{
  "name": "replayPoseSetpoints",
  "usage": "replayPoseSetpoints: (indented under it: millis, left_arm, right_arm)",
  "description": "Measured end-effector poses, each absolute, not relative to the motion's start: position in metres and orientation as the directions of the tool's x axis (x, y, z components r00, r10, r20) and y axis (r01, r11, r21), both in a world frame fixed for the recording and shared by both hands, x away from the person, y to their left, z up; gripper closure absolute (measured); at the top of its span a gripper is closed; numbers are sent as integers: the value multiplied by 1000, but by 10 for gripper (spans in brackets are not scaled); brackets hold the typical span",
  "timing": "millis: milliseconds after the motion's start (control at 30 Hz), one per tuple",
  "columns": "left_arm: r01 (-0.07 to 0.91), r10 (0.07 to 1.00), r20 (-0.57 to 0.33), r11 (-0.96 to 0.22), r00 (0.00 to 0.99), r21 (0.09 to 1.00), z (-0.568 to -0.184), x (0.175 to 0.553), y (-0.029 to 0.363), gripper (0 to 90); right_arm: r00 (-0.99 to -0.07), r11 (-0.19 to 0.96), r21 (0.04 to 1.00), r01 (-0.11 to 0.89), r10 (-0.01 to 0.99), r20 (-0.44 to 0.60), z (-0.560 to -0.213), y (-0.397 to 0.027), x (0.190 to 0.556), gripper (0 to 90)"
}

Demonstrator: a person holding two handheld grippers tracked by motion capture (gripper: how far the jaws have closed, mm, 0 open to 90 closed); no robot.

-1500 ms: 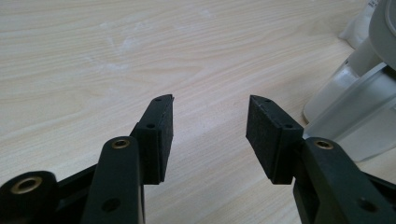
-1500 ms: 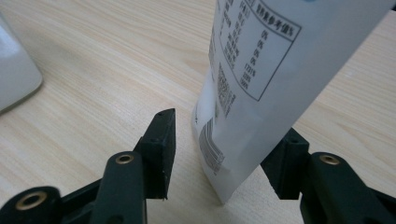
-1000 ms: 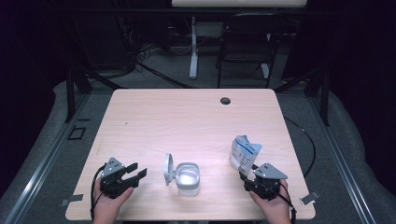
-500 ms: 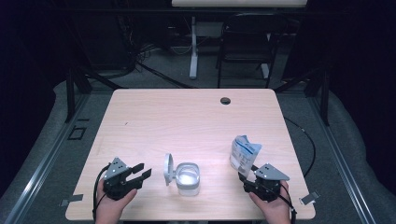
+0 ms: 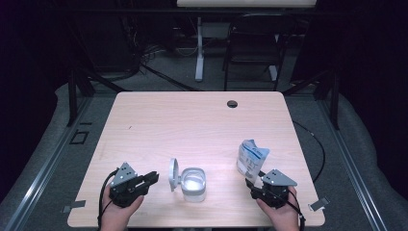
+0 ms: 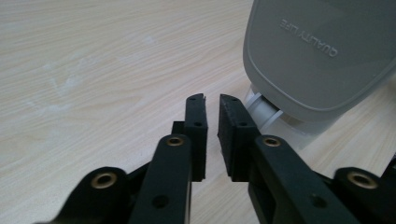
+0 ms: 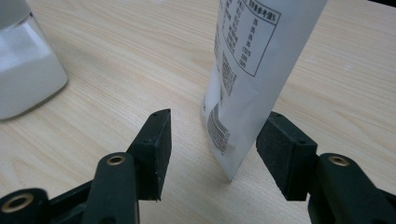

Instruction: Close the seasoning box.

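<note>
Pouch [image 7: 252, 70]: we judge it light, soft, crushable; take mid-body. Right tool [image 7: 224, 140] open around it. Left tool [image 6: 212, 135] nearly closed, empty, beside container [image 6: 317, 60].

Table [image 5: 192, 125]: pale wood-grain top, smooth with a soft sheen. Container [image 5: 194, 184]: translucent frosted plastic body; its hinged lid [image 6: 317, 51] is matt grey plastic with raised moulded lettering. Pouch [image 7: 252, 70]: thin white film, lightly glossy and creased, printed with black text and a barcode. Left gripper [image 6: 212, 105] and right gripper [image 7: 215, 135]: matt black plastic links with brass-coloured metal pivots; the jaw pads look finely textured and dull
</note>
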State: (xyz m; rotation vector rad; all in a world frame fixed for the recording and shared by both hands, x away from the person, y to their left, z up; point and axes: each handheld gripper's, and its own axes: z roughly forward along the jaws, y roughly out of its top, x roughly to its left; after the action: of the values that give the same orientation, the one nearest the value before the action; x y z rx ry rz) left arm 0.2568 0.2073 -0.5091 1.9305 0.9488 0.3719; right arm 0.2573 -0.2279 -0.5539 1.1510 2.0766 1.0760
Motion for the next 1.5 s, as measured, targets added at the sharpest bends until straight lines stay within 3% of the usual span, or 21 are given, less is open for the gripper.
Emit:
replayPoseSetpoints:
  millis: [133,1500]
  left_arm:
    - [456,734,-115,-284,669,843,-504,255,206,900]
    - [404,649,-128,-295,750,866,-485,250,172,900]
  right_arm:
    - [-497,316,839,444,866,-63,-554,-228,257,452]
    - [-497,318,833,453,866,-60,-555,-227,258,452]
